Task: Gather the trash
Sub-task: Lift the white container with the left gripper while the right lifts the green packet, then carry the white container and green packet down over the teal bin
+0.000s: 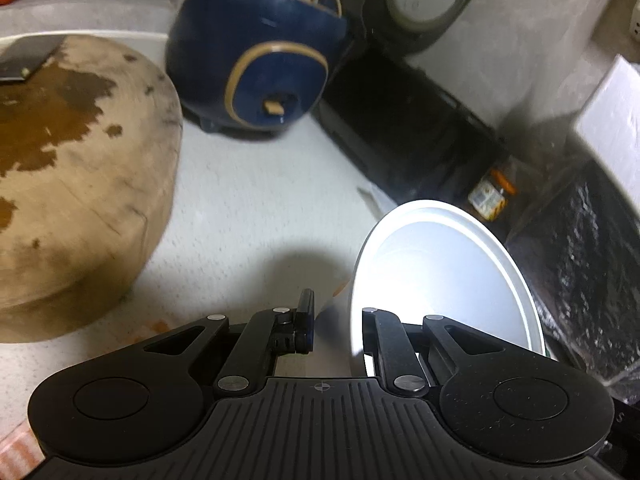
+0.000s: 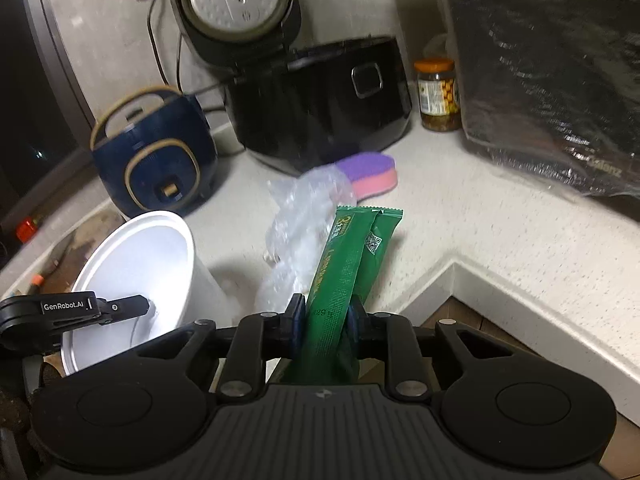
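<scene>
My right jaws clamp the green wrapper, my left jaws pinch the white tub rim, tilted to receive it.

Our left gripper and right gripper look alike: matte black linkage arms with silver pivot screws, ribbed grey housings flanked by round black discs, and dark blue pads; white "GenRobot.AI" lettering marks the left one

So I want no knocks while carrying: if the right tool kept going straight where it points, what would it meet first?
Probably the crumpled clear plastic bag just past the green wrapper that the right tool grips; behind it lies the sponge. Depth is unclear.
</scene>
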`<action>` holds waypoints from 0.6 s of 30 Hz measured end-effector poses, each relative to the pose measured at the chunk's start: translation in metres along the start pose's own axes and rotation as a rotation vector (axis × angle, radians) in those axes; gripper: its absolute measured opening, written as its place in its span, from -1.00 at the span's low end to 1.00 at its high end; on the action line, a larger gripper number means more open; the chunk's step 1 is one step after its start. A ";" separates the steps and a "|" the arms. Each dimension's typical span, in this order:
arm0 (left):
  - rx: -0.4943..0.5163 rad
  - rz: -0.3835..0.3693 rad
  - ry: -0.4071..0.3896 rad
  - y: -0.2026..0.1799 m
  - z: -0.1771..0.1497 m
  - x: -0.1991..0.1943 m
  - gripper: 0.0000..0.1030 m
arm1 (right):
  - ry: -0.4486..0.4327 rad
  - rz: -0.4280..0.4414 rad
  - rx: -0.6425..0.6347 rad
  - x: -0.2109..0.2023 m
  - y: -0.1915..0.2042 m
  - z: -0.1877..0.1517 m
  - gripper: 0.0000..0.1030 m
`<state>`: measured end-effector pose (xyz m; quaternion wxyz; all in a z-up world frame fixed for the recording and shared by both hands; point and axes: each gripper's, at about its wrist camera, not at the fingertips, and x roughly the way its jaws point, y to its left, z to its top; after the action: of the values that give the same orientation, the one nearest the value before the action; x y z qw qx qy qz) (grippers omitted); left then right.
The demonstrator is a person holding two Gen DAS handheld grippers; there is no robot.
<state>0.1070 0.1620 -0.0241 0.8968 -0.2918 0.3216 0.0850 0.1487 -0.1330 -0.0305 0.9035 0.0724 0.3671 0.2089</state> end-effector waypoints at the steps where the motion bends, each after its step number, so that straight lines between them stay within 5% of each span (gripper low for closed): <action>1: -0.004 -0.001 -0.010 -0.001 0.000 -0.004 -0.73 | -0.009 0.005 0.002 -0.004 -0.001 0.001 -0.59; 10: 0.063 -0.048 -0.015 -0.036 -0.018 -0.022 -0.73 | -0.074 0.036 0.027 -0.043 -0.021 -0.005 -0.60; 18: 0.200 -0.106 0.092 -0.090 -0.061 -0.015 -0.72 | -0.096 -0.017 0.089 -0.077 -0.058 -0.033 -0.60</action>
<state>0.0931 0.0540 -0.0105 0.9090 -0.2209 0.3534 -0.0086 0.0951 -0.2196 -0.0221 0.9177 0.1194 0.3329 0.1808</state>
